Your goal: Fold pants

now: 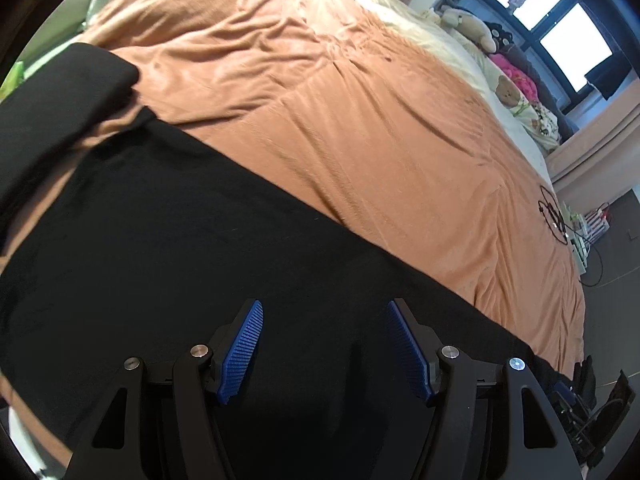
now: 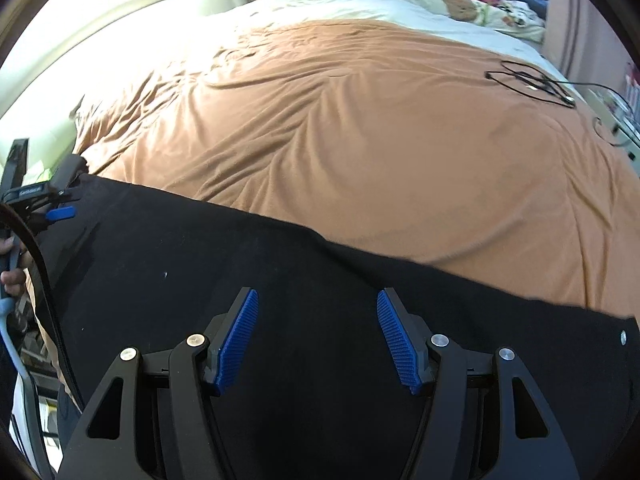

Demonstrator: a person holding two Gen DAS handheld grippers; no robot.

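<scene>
Both claws stand released with nothing between their blue pads, the left claw [image 1: 324,344] and the right claw [image 2: 316,336] each hovering over the black pants [image 1: 180,240]. They lie spread flat along the near edge of the bed's orange blanket [image 1: 360,140]. A fold seems just laid down, so the next move likely calls for gripping one end and carrying it across.
</scene>
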